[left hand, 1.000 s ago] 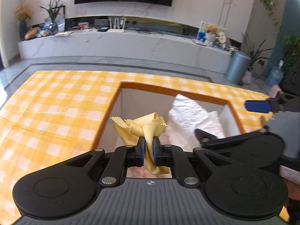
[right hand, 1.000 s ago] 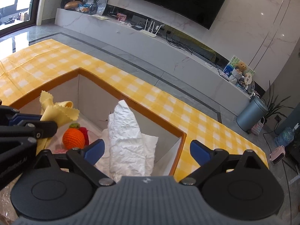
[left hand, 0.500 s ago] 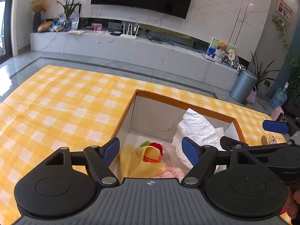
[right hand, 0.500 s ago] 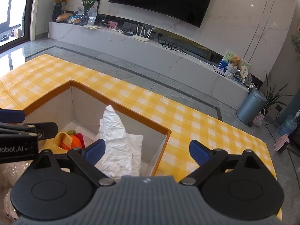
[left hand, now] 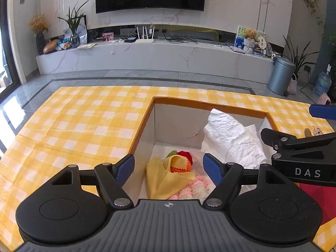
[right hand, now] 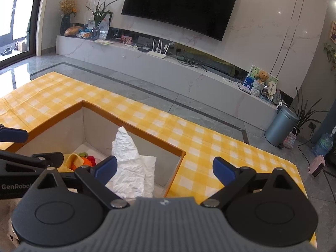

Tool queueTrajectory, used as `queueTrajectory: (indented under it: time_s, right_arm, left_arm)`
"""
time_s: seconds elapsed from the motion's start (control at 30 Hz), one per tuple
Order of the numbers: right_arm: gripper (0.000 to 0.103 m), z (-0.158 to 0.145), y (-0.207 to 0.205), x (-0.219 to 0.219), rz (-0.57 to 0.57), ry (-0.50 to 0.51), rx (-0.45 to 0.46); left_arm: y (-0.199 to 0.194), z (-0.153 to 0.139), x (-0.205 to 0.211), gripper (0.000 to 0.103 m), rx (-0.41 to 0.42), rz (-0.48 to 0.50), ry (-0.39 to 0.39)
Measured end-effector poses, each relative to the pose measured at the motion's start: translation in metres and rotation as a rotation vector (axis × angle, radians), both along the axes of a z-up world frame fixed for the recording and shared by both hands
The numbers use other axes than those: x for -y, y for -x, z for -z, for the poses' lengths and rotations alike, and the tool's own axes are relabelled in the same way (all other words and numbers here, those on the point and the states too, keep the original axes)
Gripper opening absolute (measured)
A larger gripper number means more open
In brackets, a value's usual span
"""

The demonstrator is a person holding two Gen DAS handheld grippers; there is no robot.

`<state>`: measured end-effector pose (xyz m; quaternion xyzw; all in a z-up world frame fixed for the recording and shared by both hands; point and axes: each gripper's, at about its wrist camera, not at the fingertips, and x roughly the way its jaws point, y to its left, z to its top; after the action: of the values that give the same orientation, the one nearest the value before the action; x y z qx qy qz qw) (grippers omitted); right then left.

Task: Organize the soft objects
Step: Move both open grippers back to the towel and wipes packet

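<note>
Both grippers, left and right, above box, jaws wide, empty; tall tissue inside may snag.

Both wrist cameras looking down from close above, facing TV wall, sharing open box.

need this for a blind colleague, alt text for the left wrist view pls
The open left gripper hovers above an open box holding a yellow cloth, an orange knitted toy, pink-and-white knitwear and crumpled white paper. A yellow checked tablecloth surrounds the box.
</note>
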<state>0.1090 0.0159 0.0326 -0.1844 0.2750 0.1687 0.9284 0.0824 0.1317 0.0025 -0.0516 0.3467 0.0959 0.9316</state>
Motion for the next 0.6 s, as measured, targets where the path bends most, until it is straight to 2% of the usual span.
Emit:
queueTrajectory:
  time_s: [0.27, 0.6]
  right_arm:
    - [0.096, -0.024, 0.009, 0.029, -0.009, -0.007, 0.062]
    - [0.096, -0.058, 0.023, 0.121, 0.098, -0.016, 0.145]
  left_arm:
    - [0.013, -0.025, 0.016, 0.087, 0.069, 0.027, 0.038]
    - [0.037, -0.059, 0.055, 0.087, 0.174, 0.133, 0.059]
